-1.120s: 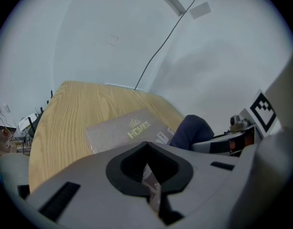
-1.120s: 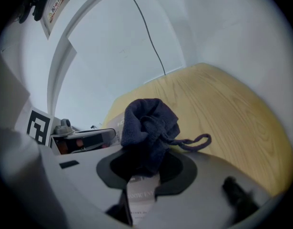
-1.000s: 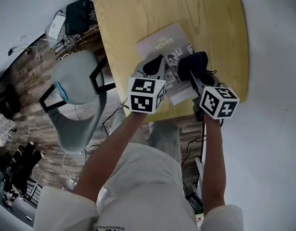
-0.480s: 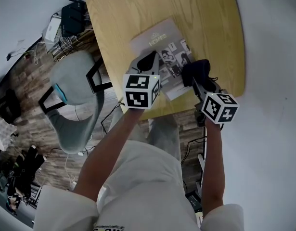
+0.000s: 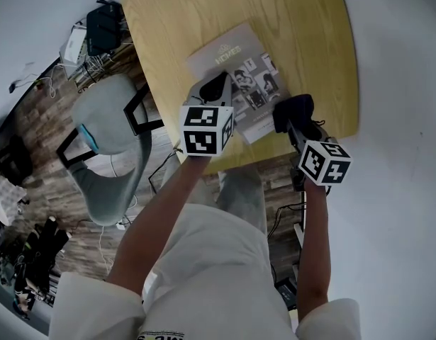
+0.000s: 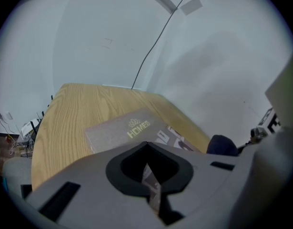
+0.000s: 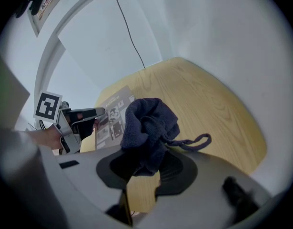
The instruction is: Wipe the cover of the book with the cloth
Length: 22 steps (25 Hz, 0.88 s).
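Head view: book (image 5: 235, 66) lies flat on the wood desk (image 5: 295, 20), cover up, title end pointing away, near edge close to the desk's front edge. Left tool (image 5: 219, 89) sits over the book's near-left part. Right tool (image 5: 294, 124) is just off the book's near-right corner, a dark cloth (image 5: 292, 108) bunched at its tip. Cannot tell if cloth touches cover. Grey chair (image 5: 111, 122) on the floor left of the desk.

Left gripper view: jaws drawn almost together, a thin strip of the book pinched in the slit. Cover runs ahead of the tool.

Right gripper view: jaws clamped on the cloth, which stands up in a wad with a loop hanging to the right. Book lies behind and to the left.
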Each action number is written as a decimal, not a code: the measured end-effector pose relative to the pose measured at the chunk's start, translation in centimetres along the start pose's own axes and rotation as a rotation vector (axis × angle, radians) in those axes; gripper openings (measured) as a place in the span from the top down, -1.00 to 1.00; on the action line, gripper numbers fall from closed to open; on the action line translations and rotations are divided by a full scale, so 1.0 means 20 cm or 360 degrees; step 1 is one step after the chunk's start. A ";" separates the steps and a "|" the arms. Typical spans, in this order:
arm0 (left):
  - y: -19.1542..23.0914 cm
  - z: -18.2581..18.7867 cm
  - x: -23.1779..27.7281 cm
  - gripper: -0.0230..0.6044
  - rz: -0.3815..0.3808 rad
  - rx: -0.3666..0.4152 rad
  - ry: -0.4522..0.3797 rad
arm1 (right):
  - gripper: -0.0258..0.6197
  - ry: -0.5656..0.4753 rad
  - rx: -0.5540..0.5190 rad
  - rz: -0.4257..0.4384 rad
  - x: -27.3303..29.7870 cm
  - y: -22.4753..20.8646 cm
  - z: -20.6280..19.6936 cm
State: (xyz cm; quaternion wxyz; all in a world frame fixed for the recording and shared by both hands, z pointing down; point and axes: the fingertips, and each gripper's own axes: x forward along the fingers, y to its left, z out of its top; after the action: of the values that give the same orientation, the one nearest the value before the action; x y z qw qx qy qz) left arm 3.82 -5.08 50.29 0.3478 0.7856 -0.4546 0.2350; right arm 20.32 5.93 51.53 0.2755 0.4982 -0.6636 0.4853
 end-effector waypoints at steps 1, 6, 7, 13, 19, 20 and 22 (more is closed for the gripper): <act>-0.01 -0.01 0.00 0.89 -0.0002 0.0007 0.0002 | 0.58 0.0004 -0.0004 -0.0033 -0.02 -0.02 -0.02; -0.03 -0.02 0.00 0.89 -0.0009 0.0060 0.0020 | 0.58 -0.0054 -0.0111 -0.0089 -0.10 0.07 0.00; -0.04 -0.02 0.00 0.89 -0.0014 0.0058 0.0024 | 0.59 -0.0071 -0.0134 -0.0067 -0.12 0.12 0.02; -0.04 -0.01 -0.02 0.89 -0.0121 0.0076 0.0072 | 0.59 -0.0159 -0.0215 0.0073 -0.12 0.34 0.15; 0.03 0.08 -0.09 0.89 -0.0107 0.0319 0.0087 | 0.59 -0.0200 -0.0172 0.0158 -0.03 0.44 0.31; 0.05 0.10 -0.10 0.90 -0.0101 0.0374 0.0076 | 0.59 -0.0204 -0.0178 0.0167 -0.02 0.46 0.33; 0.09 0.12 -0.12 0.90 -0.0098 0.0443 0.0064 | 0.59 -0.0204 -0.0196 0.0176 0.01 0.52 0.36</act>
State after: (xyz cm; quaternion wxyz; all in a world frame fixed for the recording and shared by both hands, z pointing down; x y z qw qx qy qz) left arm 1.25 -6.19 47.67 0.2517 0.8350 -0.3862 0.3005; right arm 11.48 -0.46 45.05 0.2354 0.4730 -0.7349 0.4251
